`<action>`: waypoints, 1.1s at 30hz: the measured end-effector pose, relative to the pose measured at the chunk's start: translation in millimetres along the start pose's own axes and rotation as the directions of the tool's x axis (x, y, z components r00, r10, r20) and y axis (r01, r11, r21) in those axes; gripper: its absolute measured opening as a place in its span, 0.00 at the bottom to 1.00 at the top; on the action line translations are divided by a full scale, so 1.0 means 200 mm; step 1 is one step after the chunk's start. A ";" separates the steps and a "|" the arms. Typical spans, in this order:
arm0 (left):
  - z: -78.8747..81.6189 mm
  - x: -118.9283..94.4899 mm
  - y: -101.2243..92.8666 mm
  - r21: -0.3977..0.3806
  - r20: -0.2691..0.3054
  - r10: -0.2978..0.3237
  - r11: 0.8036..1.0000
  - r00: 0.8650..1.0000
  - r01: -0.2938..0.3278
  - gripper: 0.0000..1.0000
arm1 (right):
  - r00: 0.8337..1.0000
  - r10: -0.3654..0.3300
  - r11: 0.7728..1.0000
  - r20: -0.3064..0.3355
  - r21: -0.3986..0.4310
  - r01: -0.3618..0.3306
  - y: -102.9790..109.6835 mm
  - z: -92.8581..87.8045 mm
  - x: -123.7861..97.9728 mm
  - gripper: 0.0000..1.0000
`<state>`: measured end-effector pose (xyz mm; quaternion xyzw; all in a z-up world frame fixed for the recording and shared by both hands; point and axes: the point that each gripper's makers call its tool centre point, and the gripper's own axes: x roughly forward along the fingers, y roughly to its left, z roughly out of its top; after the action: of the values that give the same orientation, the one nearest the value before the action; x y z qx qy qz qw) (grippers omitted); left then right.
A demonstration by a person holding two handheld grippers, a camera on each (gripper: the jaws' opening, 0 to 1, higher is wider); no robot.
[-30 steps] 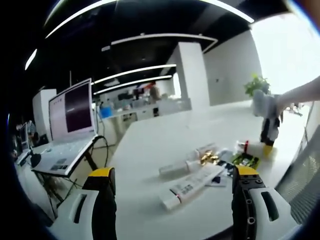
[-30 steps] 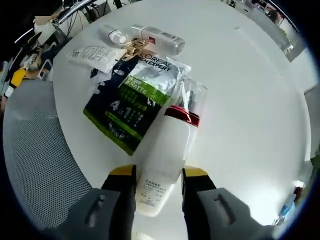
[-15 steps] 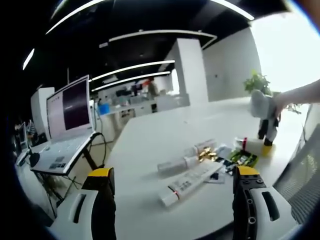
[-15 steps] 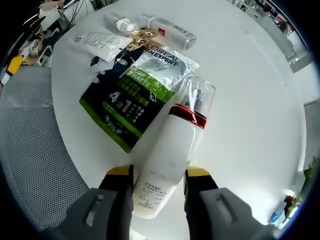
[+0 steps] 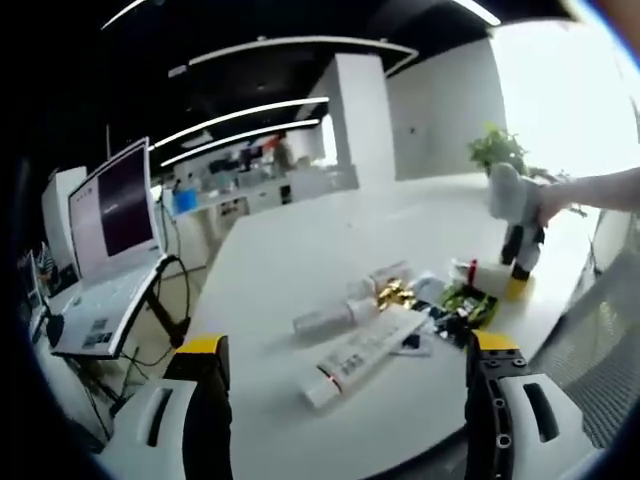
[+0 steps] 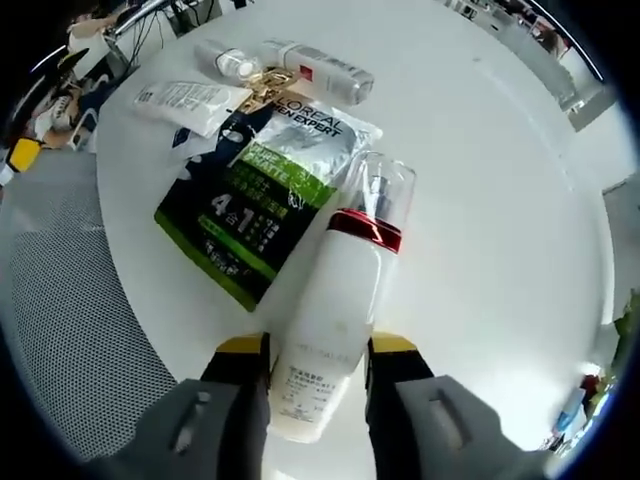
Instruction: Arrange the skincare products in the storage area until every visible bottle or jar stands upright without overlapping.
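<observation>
A white bottle [image 6: 335, 320] with a red band and a clear cap lies on the round white table [image 6: 480, 200]. Its cap rests against a green and black pouch [image 6: 265, 190]. My right gripper [image 6: 318, 345] is shut on the bottle's base, one jaw on each side. Beyond the pouch lie a white tube [image 6: 190, 100], a gold clip [image 6: 262, 88], a small clear bottle [image 6: 225, 62] and a longer bottle [image 6: 315, 70]. My left gripper [image 5: 347, 345] is open and hangs at the table's near edge. In the left gripper view the white tube [image 5: 360, 355] lies nearest, and the right gripper [image 5: 517, 250] stands past the pouch [image 5: 468, 303].
A mesh chair [image 6: 70, 330] stands against the table's edge beside the pouch. A laptop [image 5: 105, 230] sits on a stand left of the table. A person's arm [image 5: 595, 190] holds the right gripper. A potted plant [image 5: 497, 150] stands at the table's far side.
The left gripper view has swung a little, so the products sit lower and more central. The right gripper stays shut on the white bottle, which has barely shifted over the pouch.
</observation>
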<state>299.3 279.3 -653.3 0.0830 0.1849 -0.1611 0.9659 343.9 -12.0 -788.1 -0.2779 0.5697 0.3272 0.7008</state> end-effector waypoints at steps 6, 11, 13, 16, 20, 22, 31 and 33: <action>0.05 0.07 -0.07 0.045 -0.016 -0.052 0.998 0.999 0.053 0.97 | 0.999 -0.005 0.999 0.035 0.041 0.004 -0.01 0.00 0.00 0.31; 0.09 0.12 -0.16 0.058 -0.011 -0.116 0.992 0.993 0.116 0.95 | 0.999 -0.003 0.998 0.050 0.065 0.000 -0.02 0.00 -0.01 0.28; 0.09 0.14 -0.21 0.062 -0.015 -0.156 0.986 0.988 0.156 0.92 | 0.998 0.005 0.998 0.064 0.060 -0.009 -0.02 0.00 -0.01 0.28; 0.11 0.17 -0.24 0.052 0.003 -0.177 0.983 0.984 0.177 0.88 | 0.995 0.029 0.997 0.091 0.074 -0.035 -0.03 0.00 -0.01 0.27; 0.10 0.19 -0.26 0.104 -0.001 -0.185 0.977 0.983 0.184 0.80 | 0.983 0.096 0.984 0.153 0.135 -0.117 -0.03 0.01 -0.02 0.27; 0.11 0.19 -0.27 0.085 0.004 -0.197 0.977 0.980 0.196 0.80 | 0.977 0.119 0.976 0.179 0.159 -0.148 -0.03 0.02 -0.02 0.26; 0.15 0.21 -0.36 0.000 0.052 -0.303 0.953 0.951 0.304 0.81 | 0.889 0.280 0.831 0.363 0.372 -0.413 -0.05 0.03 -0.06 0.26; 0.15 0.21 -0.39 -0.064 0.056 -0.338 0.938 0.940 0.341 0.83 | 0.866 0.290 0.781 0.408 0.422 -0.461 -0.05 0.04 -0.07 0.25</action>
<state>318.9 187.4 -649.9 0.0112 0.1808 -0.3202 0.9299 354.4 -14.4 -773.2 0.0938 0.5576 0.3413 0.7509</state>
